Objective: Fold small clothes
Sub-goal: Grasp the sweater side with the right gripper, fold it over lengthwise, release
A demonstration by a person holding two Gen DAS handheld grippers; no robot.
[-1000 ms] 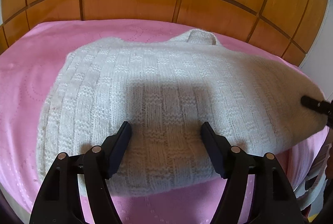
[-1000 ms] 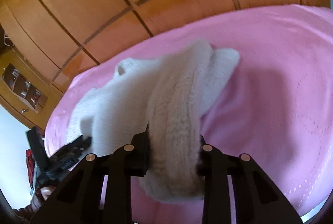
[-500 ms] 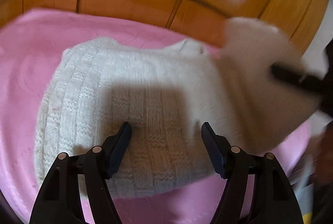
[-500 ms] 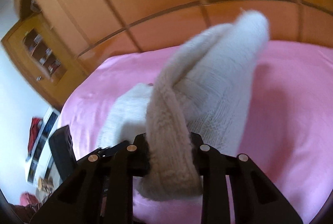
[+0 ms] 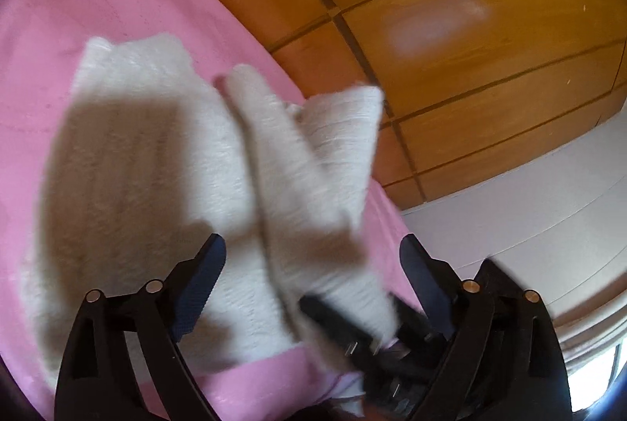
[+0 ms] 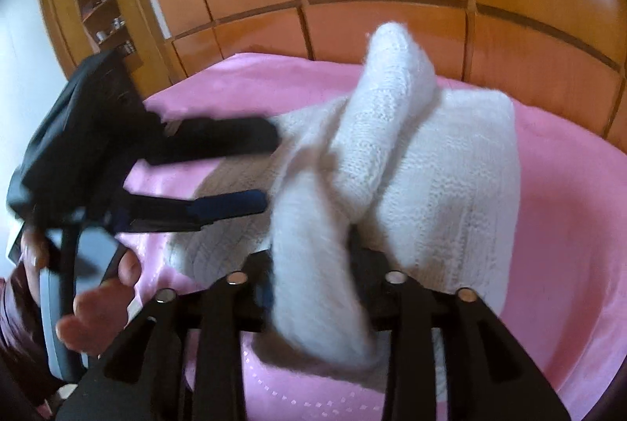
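A white knit sweater (image 5: 149,166) lies on a pink bedspread (image 5: 78,9). One side of it is lifted and folded over the body. My left gripper (image 5: 313,260) is open, and its jaws are opening wider above the sweater's near edge without pinching it. My right gripper (image 5: 341,327) reaches in between them with the folded part. In the right wrist view the right gripper (image 6: 313,276) has its jaws opening, and a thick fold of the sweater (image 6: 462,166) still fills the gap and droops over the front. The left gripper (image 6: 250,170) comes in from the left, held by a hand (image 6: 98,303).
Wooden panelling (image 5: 431,29) runs along the bed's far side. A wooden cabinet (image 6: 98,9) with shelves stands in the left corner. A white wall (image 5: 529,205) lies to the right. Bare pink bedspread (image 6: 568,205) lies around the sweater.
The right gripper has carried the sweater's side up and across over the body, toward the left gripper. The left gripper has rolled, swung right and opened wider.
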